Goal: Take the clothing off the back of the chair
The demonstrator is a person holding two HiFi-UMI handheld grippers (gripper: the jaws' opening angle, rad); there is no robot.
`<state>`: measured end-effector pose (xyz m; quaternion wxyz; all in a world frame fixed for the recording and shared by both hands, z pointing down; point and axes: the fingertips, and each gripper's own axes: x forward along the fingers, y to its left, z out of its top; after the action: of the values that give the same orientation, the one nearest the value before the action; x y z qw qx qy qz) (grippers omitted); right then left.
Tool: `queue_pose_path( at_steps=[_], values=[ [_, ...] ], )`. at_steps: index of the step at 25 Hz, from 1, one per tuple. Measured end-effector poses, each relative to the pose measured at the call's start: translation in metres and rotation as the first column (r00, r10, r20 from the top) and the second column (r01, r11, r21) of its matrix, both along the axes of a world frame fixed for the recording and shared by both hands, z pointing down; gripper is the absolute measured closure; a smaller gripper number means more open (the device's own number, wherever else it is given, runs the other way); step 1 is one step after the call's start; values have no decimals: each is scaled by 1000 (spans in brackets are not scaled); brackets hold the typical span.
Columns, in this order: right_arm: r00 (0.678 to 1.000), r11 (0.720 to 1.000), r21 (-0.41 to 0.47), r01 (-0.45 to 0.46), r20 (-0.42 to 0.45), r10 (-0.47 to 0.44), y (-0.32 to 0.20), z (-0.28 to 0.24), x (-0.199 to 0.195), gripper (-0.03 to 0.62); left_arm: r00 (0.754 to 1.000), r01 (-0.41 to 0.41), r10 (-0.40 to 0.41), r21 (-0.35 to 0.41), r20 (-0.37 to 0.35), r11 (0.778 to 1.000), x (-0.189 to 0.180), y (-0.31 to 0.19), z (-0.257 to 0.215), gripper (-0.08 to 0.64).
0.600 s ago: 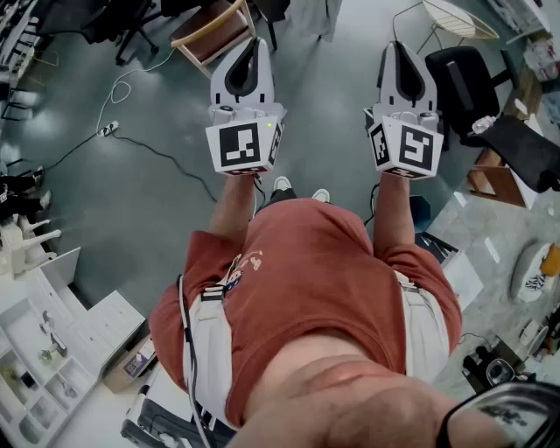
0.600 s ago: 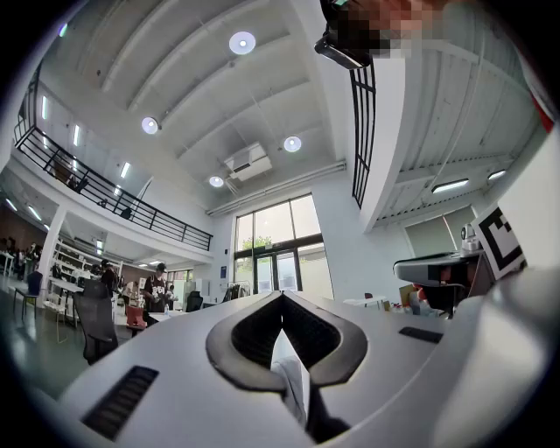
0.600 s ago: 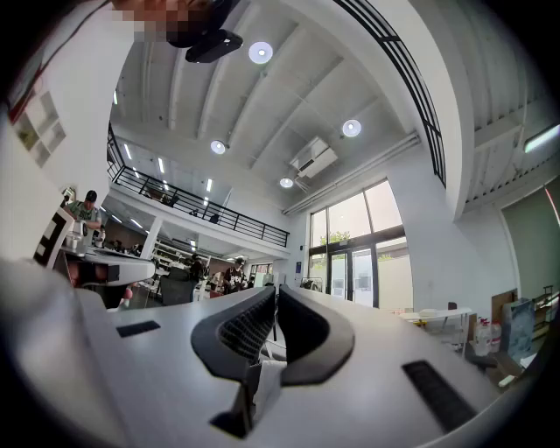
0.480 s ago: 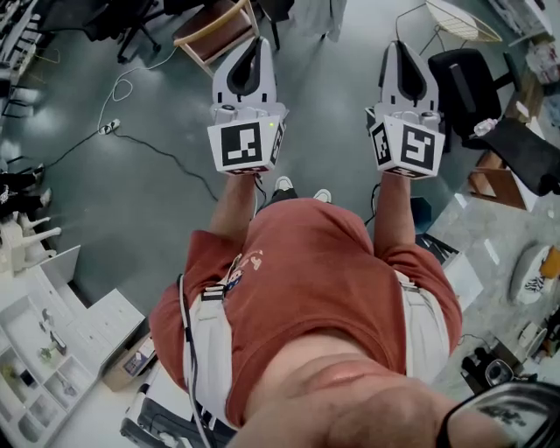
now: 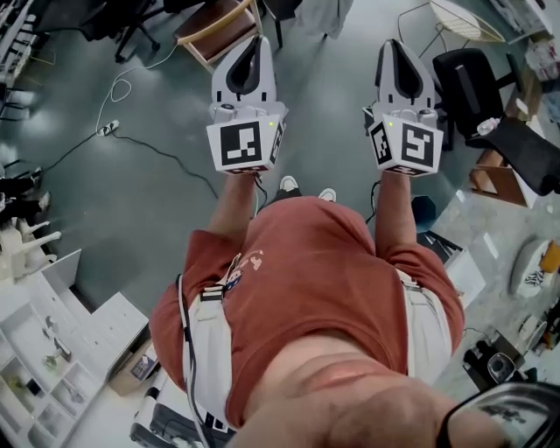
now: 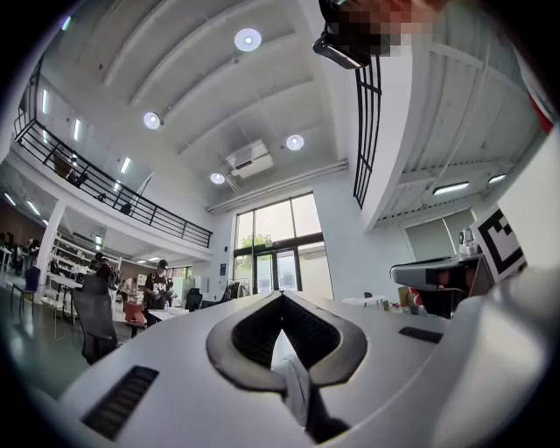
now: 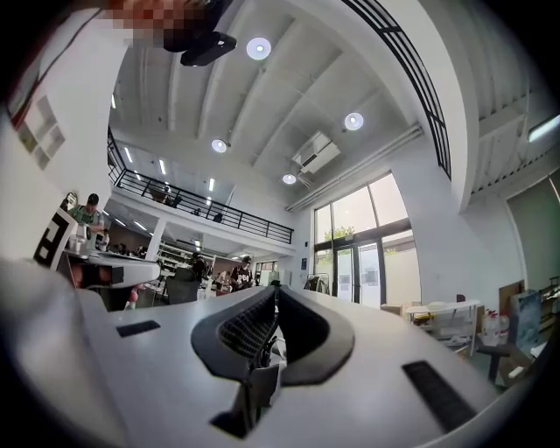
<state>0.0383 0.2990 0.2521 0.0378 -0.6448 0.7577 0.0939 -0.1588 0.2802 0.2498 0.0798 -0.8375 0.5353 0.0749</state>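
In the head view my left gripper (image 5: pixel 256 44) and right gripper (image 5: pixel 391 47) are held out side by side above the grey floor, both pointing away from me. Each has its jaws closed together and holds nothing. A pale garment (image 5: pixel 324 14) hangs at the top edge, ahead of and between the grippers; what it hangs on is cut off. The left gripper view shows my left gripper (image 6: pixel 280 297) shut at the tip, aimed at a hall with glass doors. The right gripper view shows my right gripper (image 7: pixel 276 289) shut likewise. Neither gripper view shows the garment clearly.
A wooden chair (image 5: pixel 217 26) stands at the top left and a black office chair (image 5: pixel 472 79) at the right. A cable (image 5: pixel 131 144) runs over the floor on the left. White shelving (image 5: pixel 52 350) fills the lower left. People sit at desks (image 6: pixel 131 297) in the hall.
The floor and furniture have slid slightly down the head view and more of the pale garment shows at the top. Both grippers keep their pose and stay shut.
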Motion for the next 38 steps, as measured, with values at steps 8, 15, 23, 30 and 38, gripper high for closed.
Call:
queue_pose_path(
  at_steps=[8, 15, 23, 30, 38],
  values=[
    [999, 999, -1, -36, 7, 36, -7, 9, -26, 569, 1000, -26, 26, 1, -13, 1000, -27, -14, 9, 546],
    [999, 998, -6, -55, -1, 55, -13, 11, -35, 571, 999, -49, 48, -10, -23, 999, -36, -23, 15, 546],
    [998, 998, -14, -56, 28, 57, -32, 19, -24, 571, 998, -53, 53, -15, -25, 998, -28, -41, 20, 546],
    [997, 998, -22, -62, 50, 63, -72, 28, 3, 569, 999, -41, 40, -17, -10, 999, -4, -82, 27, 546],
    [995, 997, -54, -53, 87, 58, -142, 35, 47, 569, 999, -32, 33, -36, 7, 999, 40, -149, 22, 546]
  ],
)
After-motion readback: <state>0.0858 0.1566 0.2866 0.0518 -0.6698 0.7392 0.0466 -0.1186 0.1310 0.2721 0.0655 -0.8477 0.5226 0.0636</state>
